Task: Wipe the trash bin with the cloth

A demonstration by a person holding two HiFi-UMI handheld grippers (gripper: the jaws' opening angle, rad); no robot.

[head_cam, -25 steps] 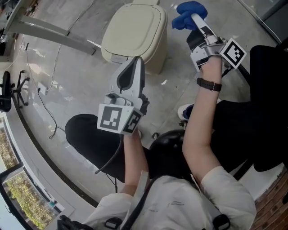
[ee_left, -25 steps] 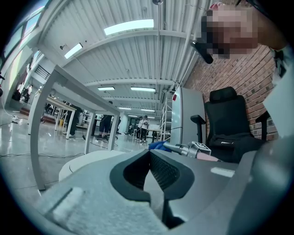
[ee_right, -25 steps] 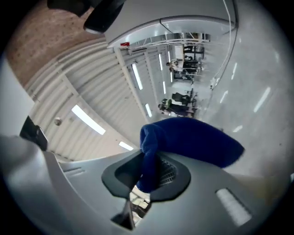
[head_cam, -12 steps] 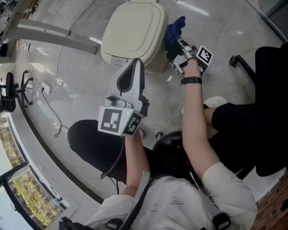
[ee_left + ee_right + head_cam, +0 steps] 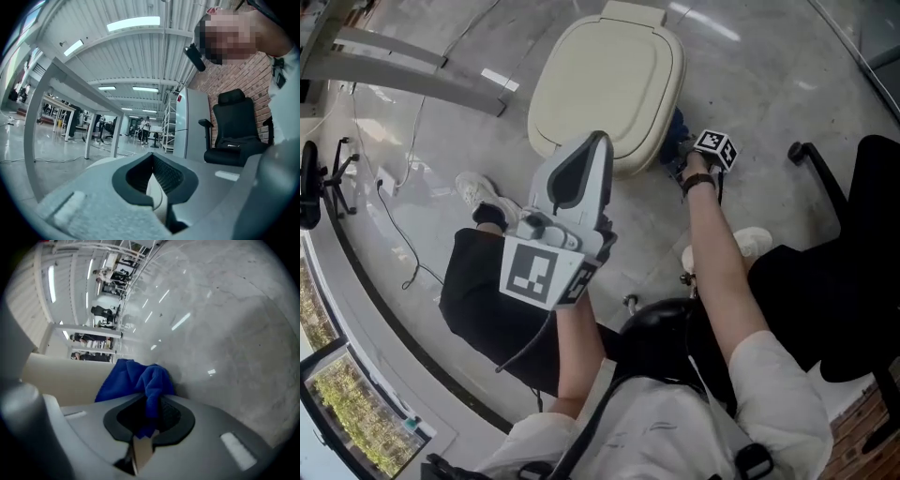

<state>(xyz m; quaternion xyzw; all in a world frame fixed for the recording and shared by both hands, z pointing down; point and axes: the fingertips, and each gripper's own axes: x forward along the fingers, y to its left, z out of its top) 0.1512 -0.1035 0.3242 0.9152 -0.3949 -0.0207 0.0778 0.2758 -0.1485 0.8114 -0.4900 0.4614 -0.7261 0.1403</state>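
Gripping unit: right gripper [image 5: 149, 420], jaws clamped on blue cloth [image 5: 136, 378].
Blue cloth: against side wall of the trash bin [image 5: 609, 80], near floor [image 5: 225, 333].
Left gripper [image 5: 153, 176]: jaws together, empty, apart from bin.

Bin [image 5: 609, 80]: cream plastic, rounded-rect. lid shut, upright on the grey floor. Cloth [image 5: 133, 380]: blue, bunched up, one end pinched in the right gripper [image 5: 149, 416], whose fingers [image 5: 180, 420] are closed on it, the rest bulging out front. It sits by the bin's right side wall, touching or v. near; mostly hidden from above.
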